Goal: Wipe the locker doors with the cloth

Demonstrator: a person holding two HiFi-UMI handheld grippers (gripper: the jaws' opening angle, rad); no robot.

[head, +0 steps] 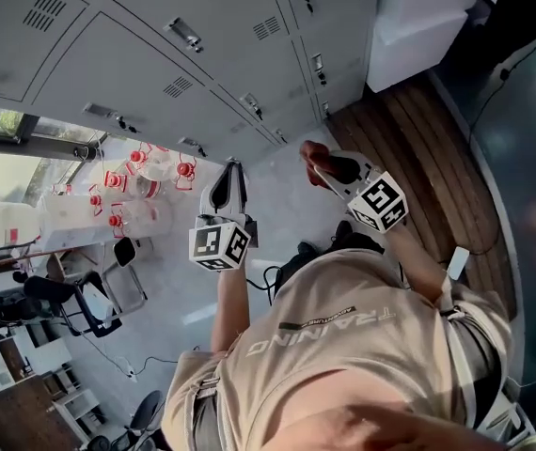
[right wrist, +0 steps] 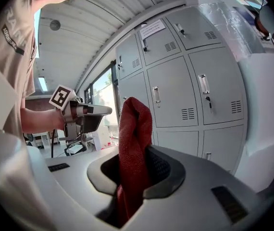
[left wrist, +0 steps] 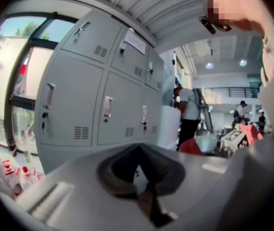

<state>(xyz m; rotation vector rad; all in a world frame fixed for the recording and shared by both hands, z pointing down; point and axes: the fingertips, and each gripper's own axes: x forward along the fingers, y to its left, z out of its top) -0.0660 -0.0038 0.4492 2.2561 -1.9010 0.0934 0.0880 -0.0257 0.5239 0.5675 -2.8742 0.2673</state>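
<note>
While the right gripper [right wrist: 136, 174] clamps the red cloth [right wrist: 135, 124] so that a folded wad stands beyond its fingertips, apparently to press on the grey locker doors [right wrist: 175, 95] ahead, the left gripper [head: 228, 175] hangs empty, fingers together, aside.

Red cloth [right wrist: 134, 143], bunched upright, pinched in the right gripper [right wrist: 138, 170], apart from shut grey locker doors [right wrist: 175, 95]
</note>
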